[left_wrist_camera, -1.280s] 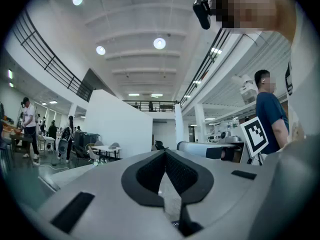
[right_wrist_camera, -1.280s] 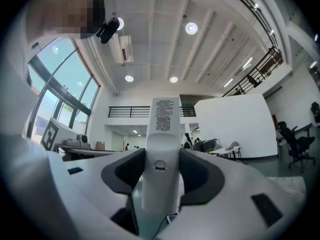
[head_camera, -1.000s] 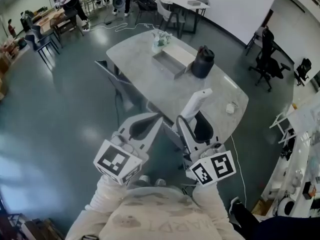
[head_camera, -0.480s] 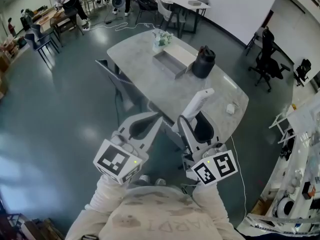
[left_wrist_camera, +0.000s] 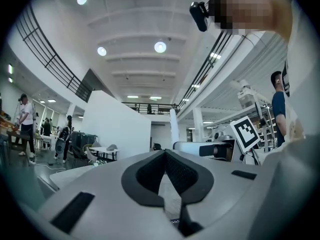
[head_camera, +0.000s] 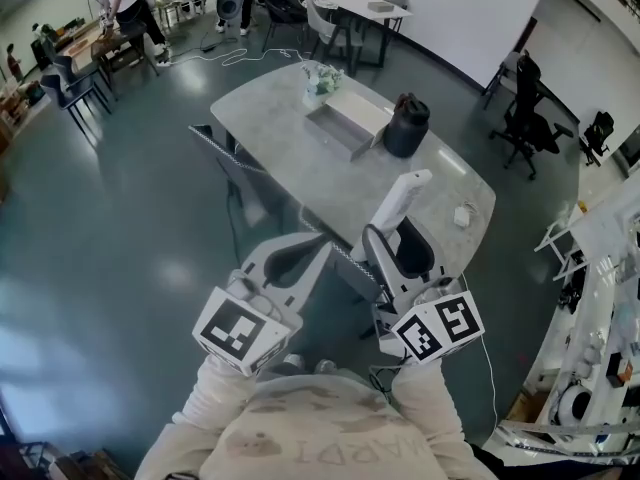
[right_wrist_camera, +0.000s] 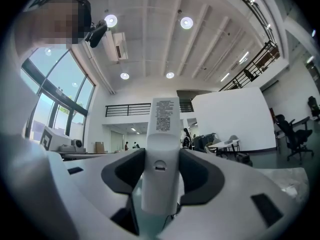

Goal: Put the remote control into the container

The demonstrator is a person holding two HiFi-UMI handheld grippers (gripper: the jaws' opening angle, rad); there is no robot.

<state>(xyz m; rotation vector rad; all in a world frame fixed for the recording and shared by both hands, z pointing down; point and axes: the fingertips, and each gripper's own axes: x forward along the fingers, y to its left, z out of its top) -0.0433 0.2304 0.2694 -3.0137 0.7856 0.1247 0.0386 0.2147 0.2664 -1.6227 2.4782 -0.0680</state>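
Observation:
The white remote control [head_camera: 400,203] stands upright in my right gripper [head_camera: 387,240], which is shut on its lower part; its back label faces the right gripper view's camera [right_wrist_camera: 163,134]. The container [head_camera: 346,121], a shallow grey rectangular tray, lies on the far half of the grey table [head_camera: 300,158], well beyond both grippers. My left gripper [head_camera: 292,256] is held beside the right one, shut and with nothing in it; its pads [left_wrist_camera: 150,171] meet at the tips. Both grippers hang over the floor at the table's near edge.
A black jug [head_camera: 405,125] stands right of the container and a small plant [head_camera: 322,76] behind it. A small white item [head_camera: 462,215] lies near the table's right end. A chair [head_camera: 228,160] is at the table's left side, an office chair [head_camera: 527,108] at the far right.
The head view has shifted a little, so both grippers sit slightly lower and to the right in it. The remote stays held in the right gripper; the left stays shut.

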